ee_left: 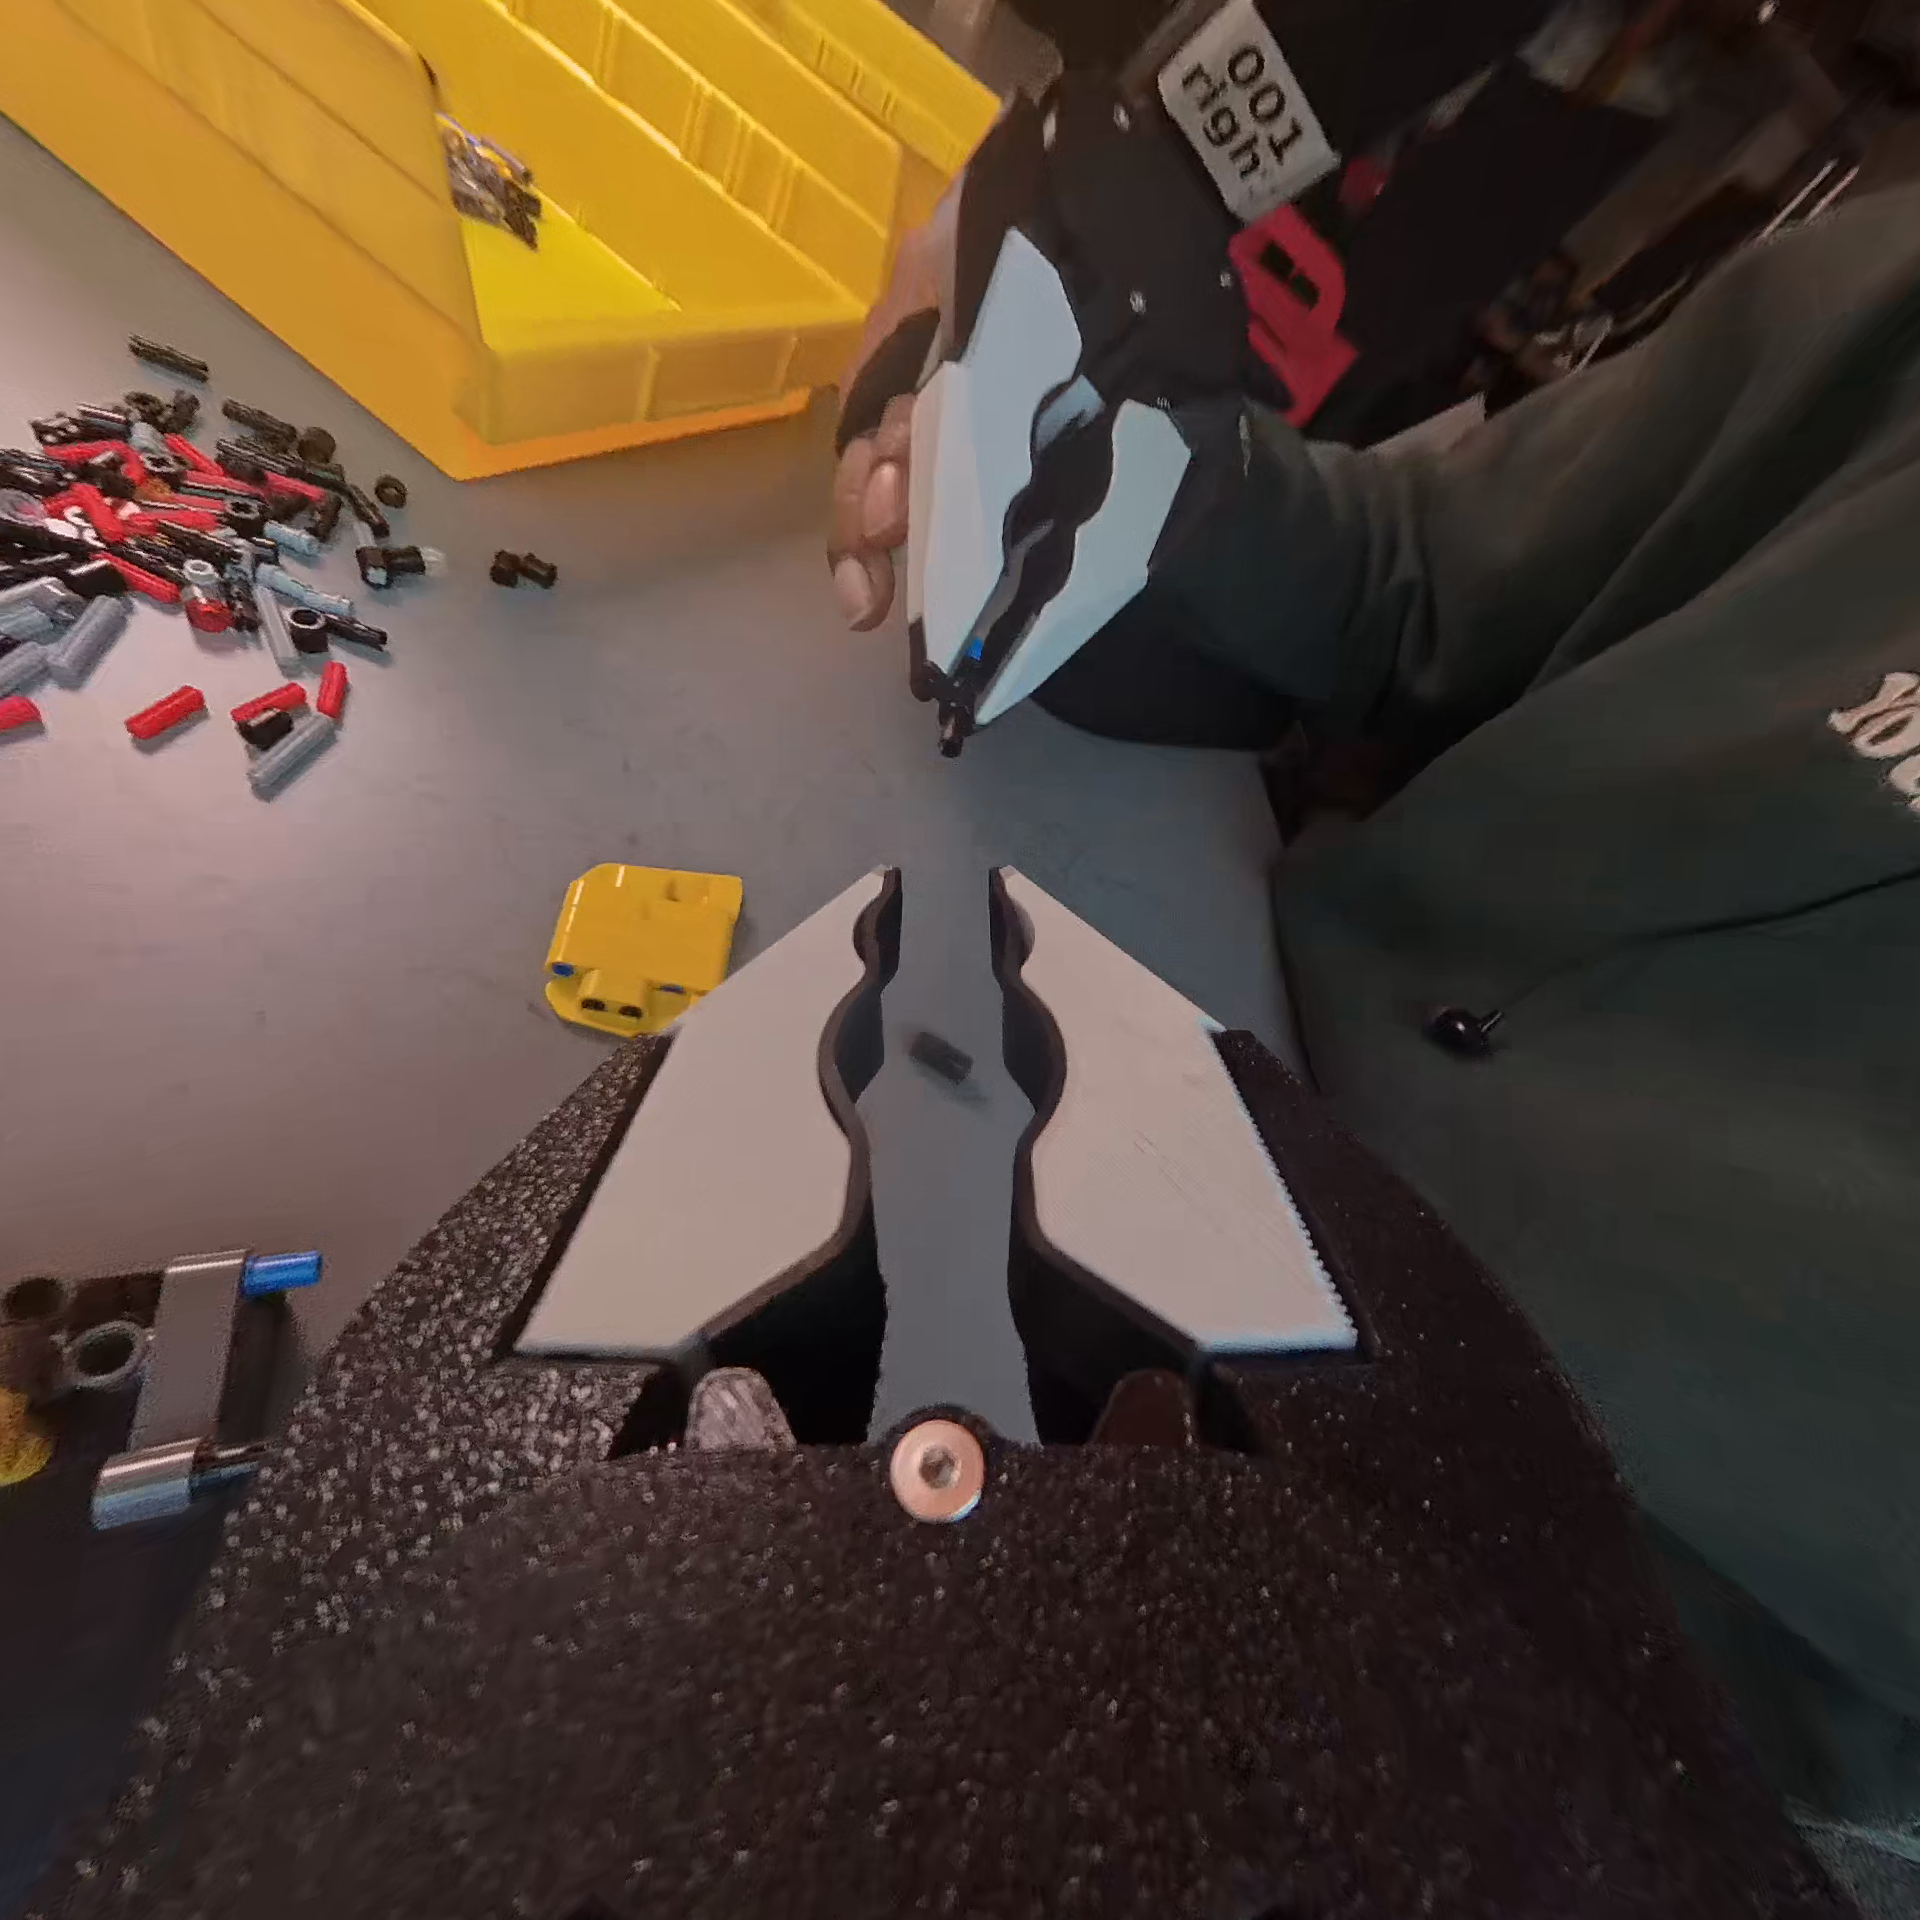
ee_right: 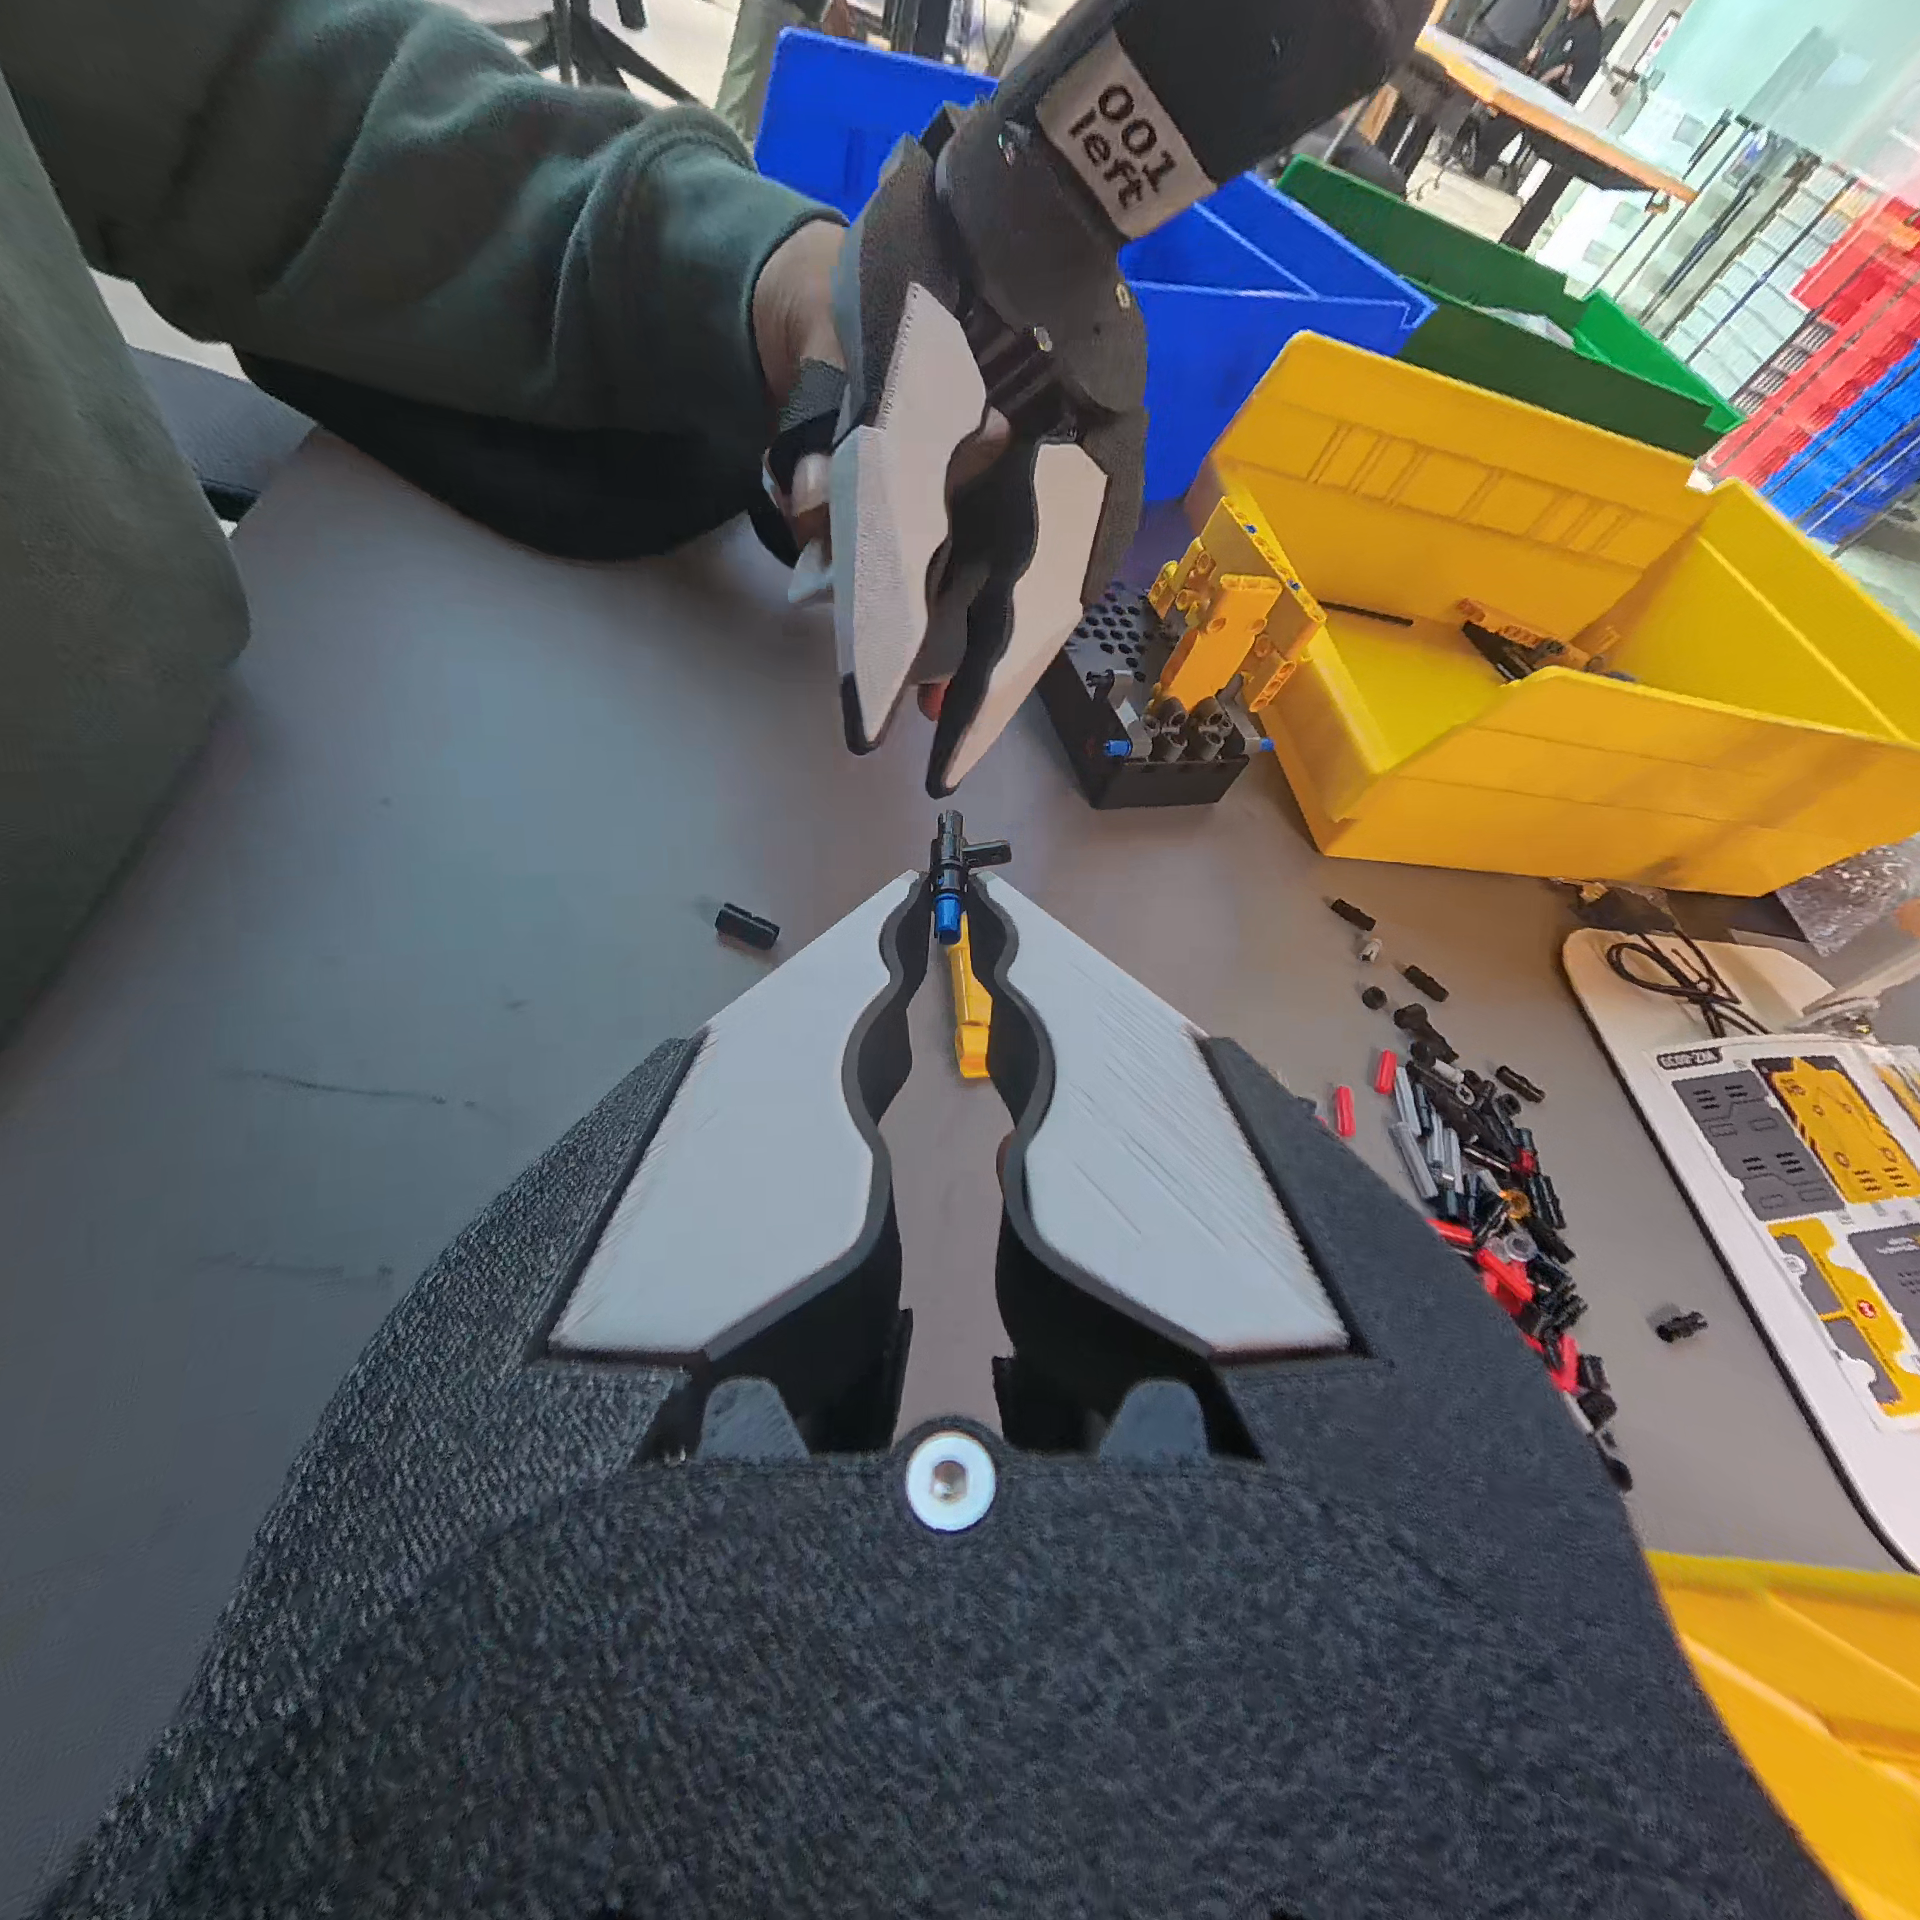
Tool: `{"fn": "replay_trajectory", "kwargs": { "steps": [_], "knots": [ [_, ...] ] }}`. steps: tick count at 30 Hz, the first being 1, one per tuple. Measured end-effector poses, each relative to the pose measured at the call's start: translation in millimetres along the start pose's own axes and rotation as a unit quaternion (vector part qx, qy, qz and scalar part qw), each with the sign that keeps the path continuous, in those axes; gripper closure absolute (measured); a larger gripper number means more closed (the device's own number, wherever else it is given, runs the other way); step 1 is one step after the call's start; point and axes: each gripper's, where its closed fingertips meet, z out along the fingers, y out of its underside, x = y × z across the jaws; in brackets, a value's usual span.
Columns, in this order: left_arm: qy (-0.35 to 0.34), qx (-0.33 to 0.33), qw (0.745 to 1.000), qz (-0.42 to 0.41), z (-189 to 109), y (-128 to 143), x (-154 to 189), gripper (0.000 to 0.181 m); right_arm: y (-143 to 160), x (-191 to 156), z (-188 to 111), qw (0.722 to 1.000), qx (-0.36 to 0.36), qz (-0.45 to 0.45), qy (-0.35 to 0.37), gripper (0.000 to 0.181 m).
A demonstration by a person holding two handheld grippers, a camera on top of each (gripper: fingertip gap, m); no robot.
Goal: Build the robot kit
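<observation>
Connector pieces, a small black-and-blue cluster (ee_right: 951,878) with a yellow pin (ee_right: 968,1013) trailing back from it, sit pinched at the very tips of the right gripper (ee_right: 951,883), whose jaws are closed tight on them. From the left wrist view the same gripper (ee_left: 951,707) hangs above the grey table (ee_left: 416,831), the black bits poking out below its tips.

Facing it, the left gripper (ee_left: 943,883) has its jaws parted with nothing between them; seen from the right wrist view it (ee_right: 899,743) hovers just beyond the held cluster, tips angled down toward it, not touching. A short black pin (ee_left: 940,1055) lies on the table beneath the left gripper's gap, and the same pin (ee_right: 746,925) shows just left of the right gripper's tips.

Just to the left of the left gripper lies a yellow block part (ee_left: 644,951). Farther left of it is a heap of red, black and grey loose pieces (ee_left: 156,540), and behind that heap a yellow bin (ee_left: 623,260). Beyond the right gripper's tips and to their right, a black studded base with a yellow assembly (ee_right: 1195,665) stands against a yellow bin (ee_right: 1558,727). An instruction booklet (ee_right: 1787,1195) lies at that view's right edge. Behind the yellow bin sit a blue bin (ee_right: 1226,312) and a green bin (ee_right: 1507,301).
</observation>
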Motion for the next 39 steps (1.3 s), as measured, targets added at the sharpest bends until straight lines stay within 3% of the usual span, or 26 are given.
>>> {"fn": "replay_trajectory", "kwargs": {
  "steps": [6,13,25,30,39],
  "knots": [
    [-0.028,-0.134,0.988,0.071,22.1,44.0,2.8,0.163,28.3,-7.3,7.2,0.998,-0.059,0.003,-0.022,0.175],
    [-0.089,-0.213,0.960,0.158,28.8,67.0,-7.4,0.160,45.9,-13.0,12.0,0.994,-0.099,0.006,-0.036,0.175],
    [-0.105,-0.210,0.963,0.134,28.2,66.1,-14.3,0.173,51.9,-31.5,18.5,0.990,-0.114,0.008,-0.077,0.175],
    [-0.141,-0.203,0.951,0.187,29.7,59.9,-21.7,0.175,47.7,-32.9,20.8,0.991,-0.101,0.017,-0.081,0.175],
    [-0.187,-0.117,0.937,0.271,22.5,21.4,-19.6,0.175,33.0,-17.2,15.0,0.996,-0.054,0.051,-0.056,0.175]
  ]
}}
